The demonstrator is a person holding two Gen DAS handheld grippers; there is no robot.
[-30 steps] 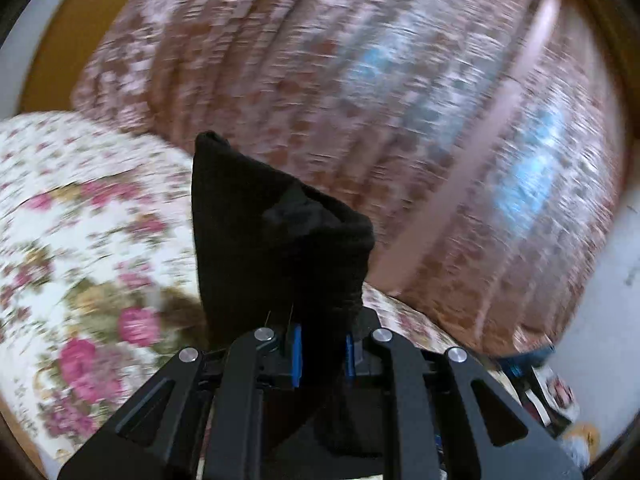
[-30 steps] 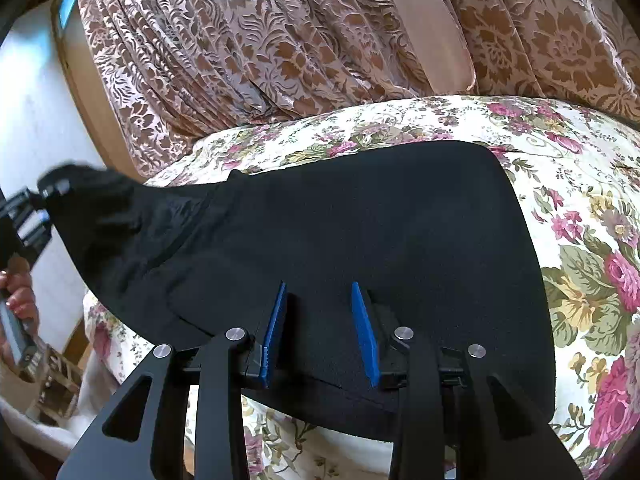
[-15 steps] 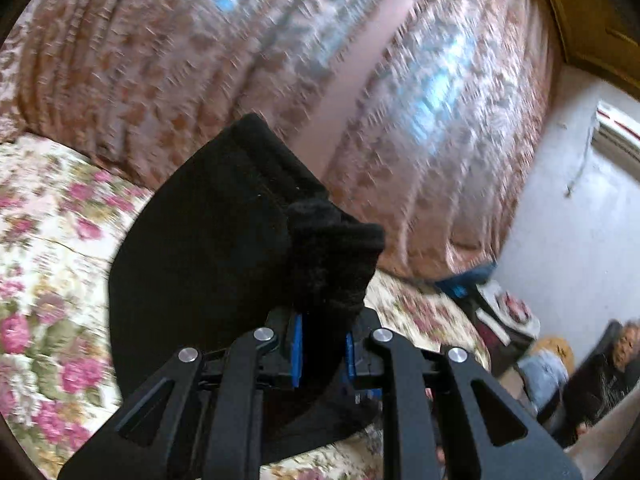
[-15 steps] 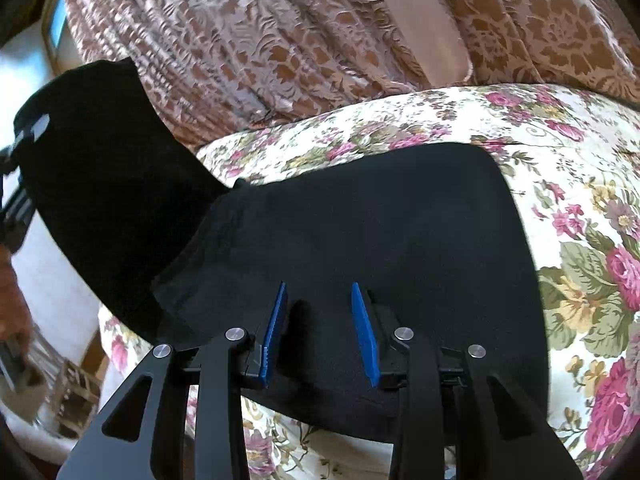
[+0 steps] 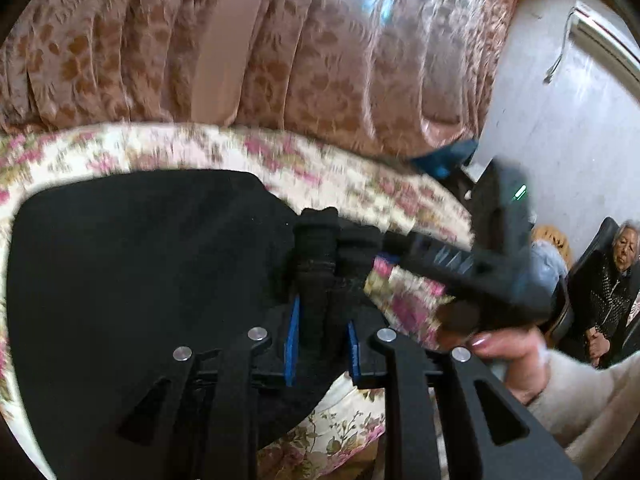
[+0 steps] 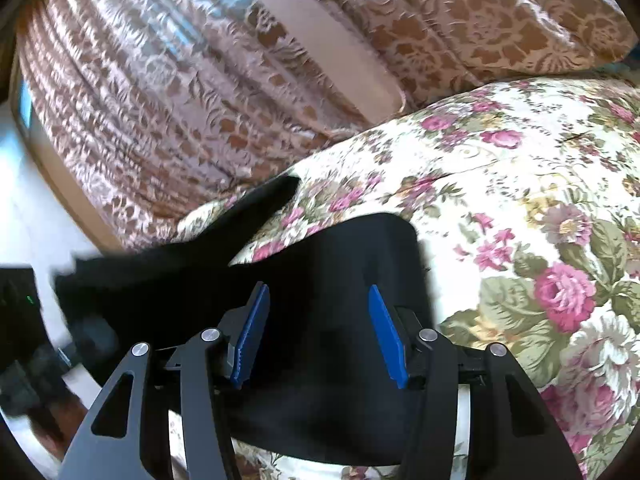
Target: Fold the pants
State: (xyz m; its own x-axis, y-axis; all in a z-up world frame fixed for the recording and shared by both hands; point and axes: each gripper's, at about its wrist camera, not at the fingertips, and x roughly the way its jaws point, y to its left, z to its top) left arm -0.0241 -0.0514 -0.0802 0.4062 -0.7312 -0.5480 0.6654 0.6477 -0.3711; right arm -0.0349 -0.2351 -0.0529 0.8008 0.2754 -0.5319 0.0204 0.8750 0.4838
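Note:
Black pants [image 5: 140, 260] lie spread on the floral bed cover [image 5: 200, 148]. My left gripper [image 5: 322, 316] has a thick bunch of the black fabric between its blue pads; its jaws are opening slightly while still touching the bunch. It hangs low over the pants, close to my right gripper [image 5: 400, 246], which a hand [image 5: 508, 352] in a cream sleeve holds. In the right wrist view the right gripper [image 6: 316, 332] hovers over the pants [image 6: 340, 280], its jaws opening wide with nothing pinched between them. A fold of fabric [image 6: 248, 220] stretches away to the left.
A brown patterned curtain [image 6: 200, 80] hangs behind the bed. The floral cover [image 6: 520, 200] spreads to the right of the pants. A person [image 5: 612, 280] sits in a chair at the far right, beside a white wall with an air conditioner [image 5: 600, 40].
My left gripper has swung the lifted pants edge across and down over the rest of the pants, toward the right gripper. The right gripper's pads have spread apart and it has rolled.

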